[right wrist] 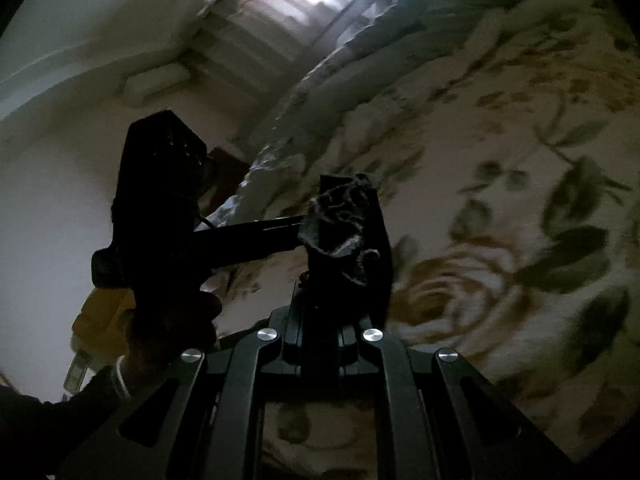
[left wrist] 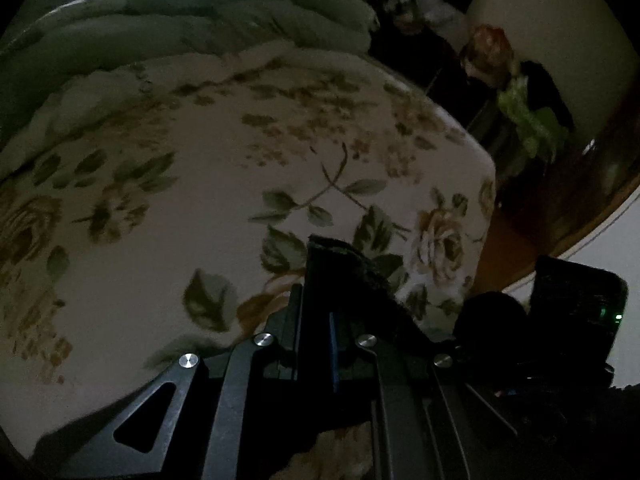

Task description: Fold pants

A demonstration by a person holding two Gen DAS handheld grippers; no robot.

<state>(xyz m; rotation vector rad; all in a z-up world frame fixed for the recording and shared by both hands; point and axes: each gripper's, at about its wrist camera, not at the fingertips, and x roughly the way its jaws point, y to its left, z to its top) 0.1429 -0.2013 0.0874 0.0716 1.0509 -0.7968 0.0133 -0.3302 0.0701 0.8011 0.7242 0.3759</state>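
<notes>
Both tools are matt black with angular linkage arms carrying triangular cut-outs and four round silver screw heads each. The left gripper (left wrist: 320,264) has flat black fingers with a thin blue strip between the rails. The right gripper (right wrist: 348,220) is built alike. A boxy black housing (left wrist: 576,304) shows a small green light; the person wears a dark sleeve (right wrist: 60,420) with a pale cuff

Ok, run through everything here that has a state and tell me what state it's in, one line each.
left gripper: fingers shut on dark fabric
right gripper: fingers shut on a bunched dark fabric edge
pants: dark, pinched at both grippers, most of the garment out of view
floral bedspread: spread flat
green quilt: bunched at the far end
</notes>
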